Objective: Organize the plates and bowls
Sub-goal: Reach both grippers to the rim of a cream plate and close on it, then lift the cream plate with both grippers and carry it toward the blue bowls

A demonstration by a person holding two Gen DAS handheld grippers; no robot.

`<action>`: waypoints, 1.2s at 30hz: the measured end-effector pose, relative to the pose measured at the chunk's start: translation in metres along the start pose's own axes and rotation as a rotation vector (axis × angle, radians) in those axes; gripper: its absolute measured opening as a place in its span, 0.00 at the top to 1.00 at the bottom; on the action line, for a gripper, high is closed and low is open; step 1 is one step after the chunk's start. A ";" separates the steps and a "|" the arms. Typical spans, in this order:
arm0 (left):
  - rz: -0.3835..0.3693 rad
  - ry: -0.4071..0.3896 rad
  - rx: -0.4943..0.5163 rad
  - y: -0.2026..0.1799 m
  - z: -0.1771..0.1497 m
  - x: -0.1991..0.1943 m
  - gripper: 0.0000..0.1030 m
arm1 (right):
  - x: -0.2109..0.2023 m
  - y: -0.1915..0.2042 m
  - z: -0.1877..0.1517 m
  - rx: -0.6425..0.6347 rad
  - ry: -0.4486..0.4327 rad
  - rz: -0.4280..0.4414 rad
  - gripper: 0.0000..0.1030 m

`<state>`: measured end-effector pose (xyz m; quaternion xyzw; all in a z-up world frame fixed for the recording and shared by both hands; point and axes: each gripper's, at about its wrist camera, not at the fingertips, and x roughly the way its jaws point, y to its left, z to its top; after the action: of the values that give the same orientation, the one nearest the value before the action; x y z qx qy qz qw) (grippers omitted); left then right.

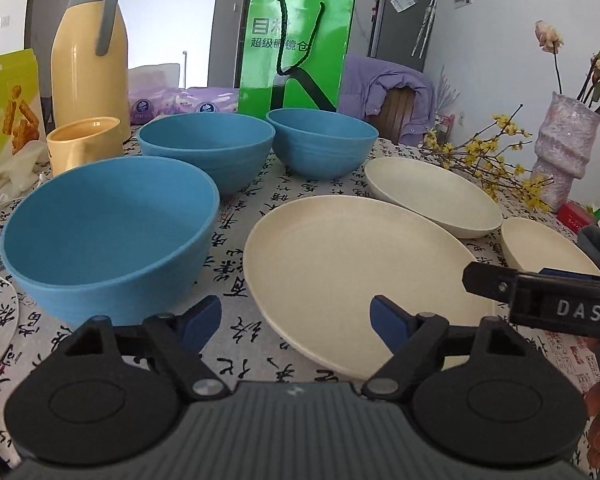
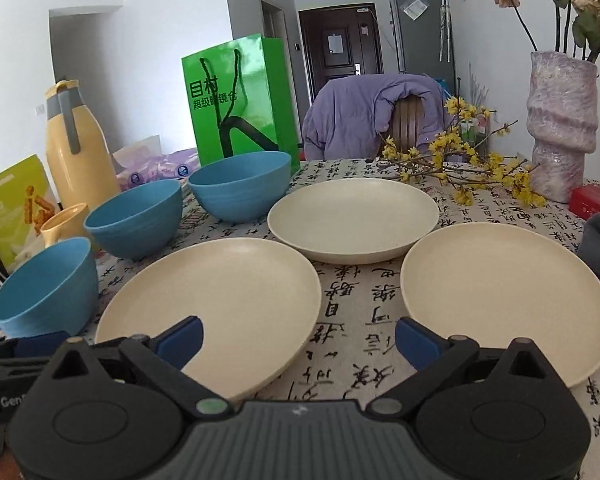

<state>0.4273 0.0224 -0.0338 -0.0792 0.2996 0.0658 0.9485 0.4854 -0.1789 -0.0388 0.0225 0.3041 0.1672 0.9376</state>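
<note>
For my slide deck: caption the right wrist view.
Open right tongs hover over three cream plates, three blue bowls alongside.

A home dining room (lived-in): fridge [image 2: 424, 34], front door [image 2: 340, 52], jacket-draped chair [image 2: 364, 116].

- left gripper [image 1: 296, 322]: black linkage arms, blue pads [image 1: 204, 322], silver pivot screws, ribbed grey body
- right gripper [image 2: 298, 338]: same build, white "DAS" lettering on side
</note>
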 end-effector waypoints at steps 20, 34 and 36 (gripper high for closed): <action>0.034 0.013 -0.070 0.007 0.004 -0.002 0.87 | 0.048 -0.017 0.013 0.058 0.089 -0.012 0.90; -0.191 0.027 0.013 -0.040 -0.075 -0.131 0.87 | -0.161 -0.025 -0.077 0.080 -0.041 -0.207 0.91; -0.218 0.026 0.026 -0.046 -0.085 -0.145 0.87 | -0.185 -0.028 -0.092 0.103 -0.045 -0.235 0.91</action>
<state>0.2697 -0.0501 -0.0136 -0.0999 0.3023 -0.0426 0.9470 0.3007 -0.2716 -0.0137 0.0384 0.2918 0.0397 0.9549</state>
